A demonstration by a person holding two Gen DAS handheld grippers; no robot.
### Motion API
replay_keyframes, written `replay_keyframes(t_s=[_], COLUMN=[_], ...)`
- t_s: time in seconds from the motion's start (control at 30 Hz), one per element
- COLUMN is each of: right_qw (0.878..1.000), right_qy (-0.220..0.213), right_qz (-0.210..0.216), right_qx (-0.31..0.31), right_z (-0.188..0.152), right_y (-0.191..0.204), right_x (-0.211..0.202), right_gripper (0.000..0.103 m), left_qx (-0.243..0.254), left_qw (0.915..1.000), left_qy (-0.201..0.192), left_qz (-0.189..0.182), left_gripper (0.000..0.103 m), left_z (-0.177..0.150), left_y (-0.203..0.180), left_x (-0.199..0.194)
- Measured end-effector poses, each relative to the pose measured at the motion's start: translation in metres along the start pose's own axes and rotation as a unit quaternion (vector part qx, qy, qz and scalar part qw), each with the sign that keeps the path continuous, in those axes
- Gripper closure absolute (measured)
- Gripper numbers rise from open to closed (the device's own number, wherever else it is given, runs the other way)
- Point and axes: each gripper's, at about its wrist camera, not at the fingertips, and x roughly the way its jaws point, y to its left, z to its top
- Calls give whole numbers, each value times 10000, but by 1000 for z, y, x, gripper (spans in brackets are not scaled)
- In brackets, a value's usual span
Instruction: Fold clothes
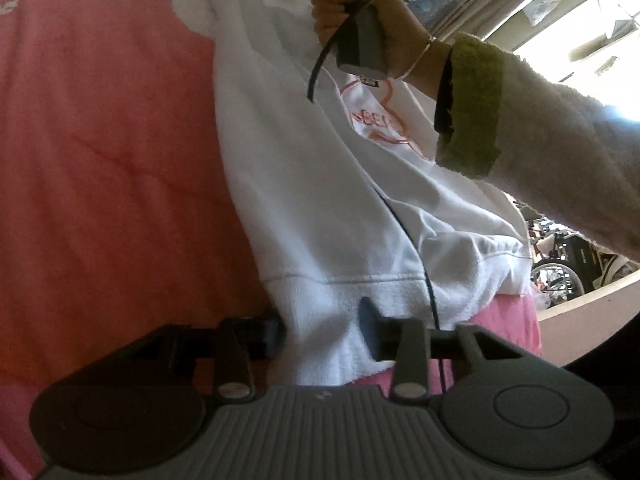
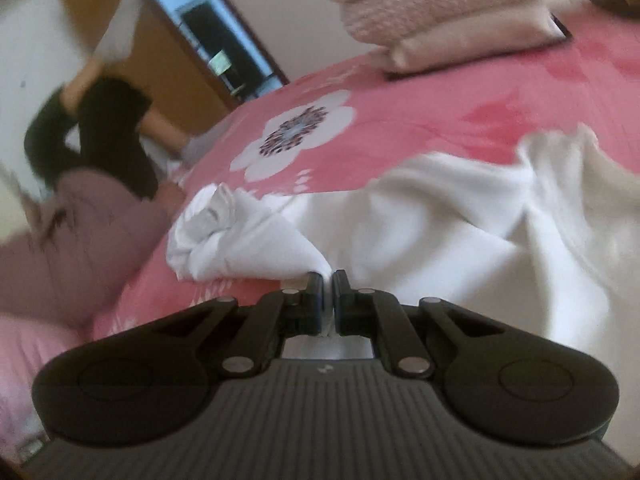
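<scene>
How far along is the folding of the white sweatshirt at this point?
Done: a folded cream knit stack already sits on the pink bedspread. In hand: the white sweatshirt lies spread out; the right tool is shut on a pinch of its fabric near a bunched sleeve, while the left tool stands open around the hem band. Left: no fold shows in the sweatshirt's body yet, so nearly all its folding remains.

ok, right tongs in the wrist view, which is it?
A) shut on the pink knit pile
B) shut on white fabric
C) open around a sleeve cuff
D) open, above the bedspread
B: the right tongs have their fingers nearly together with a pinch of the white sweatshirt squeezed in the gap, on the pink bedspread; the folded knit pile lies far behind, untouched.
</scene>
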Motion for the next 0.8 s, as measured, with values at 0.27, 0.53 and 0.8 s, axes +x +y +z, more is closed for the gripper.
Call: replay_keyframes(t_s=[0.27, 0.53, 0.8], right_qw=[9984, 9695, 9768], right_qy=[-19, 569, 1084], right_qz=[351, 434, 350], right_qx=[-450, -2343, -1812], right_z=[7, -17, -19], right_y=[29, 113, 101], right_x=[6, 54, 75], right_gripper=[99, 99, 88], left_qx=[-57, 32, -340], left_qw=[9999, 9970, 9943], left_qy=[96, 264, 407], left_qz=[-77, 723, 920], left_gripper=[97, 97, 97], left_z=[-6, -31, -44], left_y=[2, 5, 20], left_x=[-28, -56, -43])
